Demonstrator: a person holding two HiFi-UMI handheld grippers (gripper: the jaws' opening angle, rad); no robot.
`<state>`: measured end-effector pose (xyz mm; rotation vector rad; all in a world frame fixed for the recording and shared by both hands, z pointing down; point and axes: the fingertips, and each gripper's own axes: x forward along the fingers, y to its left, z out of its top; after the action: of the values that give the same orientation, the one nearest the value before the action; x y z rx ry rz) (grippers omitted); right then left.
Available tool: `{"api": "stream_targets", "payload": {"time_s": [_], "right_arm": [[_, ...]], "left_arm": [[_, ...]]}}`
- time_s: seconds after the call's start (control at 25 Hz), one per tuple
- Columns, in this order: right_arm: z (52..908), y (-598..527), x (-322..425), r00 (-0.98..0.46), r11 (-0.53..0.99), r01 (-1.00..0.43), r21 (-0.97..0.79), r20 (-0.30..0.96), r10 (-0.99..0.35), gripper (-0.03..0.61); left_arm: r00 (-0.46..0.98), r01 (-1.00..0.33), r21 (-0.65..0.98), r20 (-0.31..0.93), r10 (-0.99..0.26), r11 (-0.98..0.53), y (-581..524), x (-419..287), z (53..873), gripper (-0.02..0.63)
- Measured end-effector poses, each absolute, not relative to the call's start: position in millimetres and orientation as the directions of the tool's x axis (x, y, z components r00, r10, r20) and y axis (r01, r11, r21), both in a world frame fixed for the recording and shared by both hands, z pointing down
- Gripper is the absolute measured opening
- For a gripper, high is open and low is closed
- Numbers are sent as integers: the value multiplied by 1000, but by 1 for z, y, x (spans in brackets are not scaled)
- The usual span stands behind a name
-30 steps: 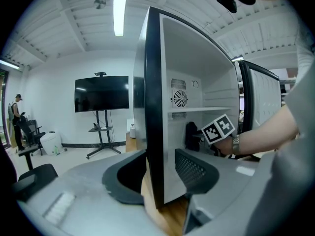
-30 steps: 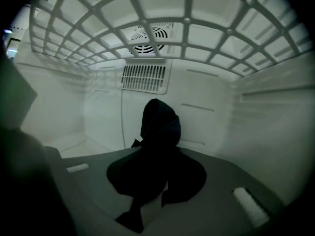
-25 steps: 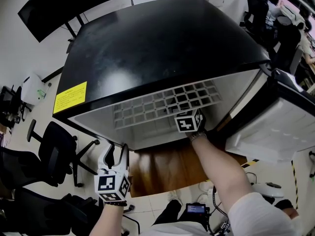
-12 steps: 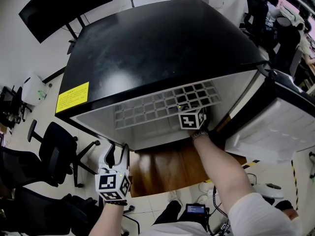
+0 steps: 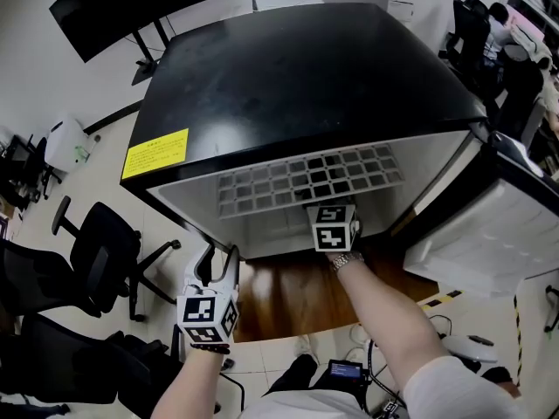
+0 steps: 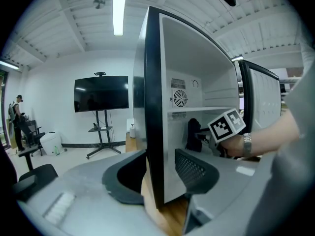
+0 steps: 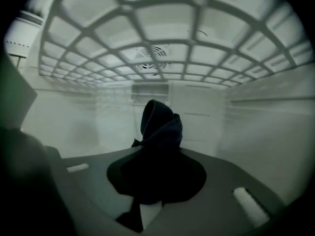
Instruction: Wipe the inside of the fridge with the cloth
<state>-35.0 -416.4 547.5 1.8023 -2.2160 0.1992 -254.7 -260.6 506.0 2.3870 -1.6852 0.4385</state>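
Just left of the fridge (image 5: 306, 77), at its lower front corner, the left gripper (image 5: 218, 264) hovers with its jaws spread apart. The edge of the fridge's side wall lines up between them, and nothing is pinched. Inside the fridge, under its white wire shelf (image 5: 297, 180), the right gripper (image 7: 157, 178) has its jaws clamped on the dark cloth (image 7: 160, 129), bunched upright facing the fridge's back wall. On the fridge's right, the door (image 5: 493, 234) hangs open.
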Motion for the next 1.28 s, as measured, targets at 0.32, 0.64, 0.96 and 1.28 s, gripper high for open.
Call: {"api": "stream_targets", "payload": {"time_s": [0.32, 0.64, 0.96, 1.28], "right_arm": [[542, -387, -141, -403, 418, -908, 0, 271, -874, 61], [568, -381, -205, -516, 546, -838, 4, 324, -793, 61], [593, -389, -204, -463, 552, -828, 99, 434, -773, 61], [596, -398, -175, -409, 513, -848, 134, 452, -793, 61]], "left_arm": [[327, -934, -26, 347, -879, -357, -260, -254, 507, 176], [333, -931, -28, 345, -878, -364, -259, -255, 508, 175], [333, -930, -33, 340, -880, -365, -259, -255, 507, 175], [323, -933, -38, 345, -881, -357, -259, -256, 509, 176]]}}
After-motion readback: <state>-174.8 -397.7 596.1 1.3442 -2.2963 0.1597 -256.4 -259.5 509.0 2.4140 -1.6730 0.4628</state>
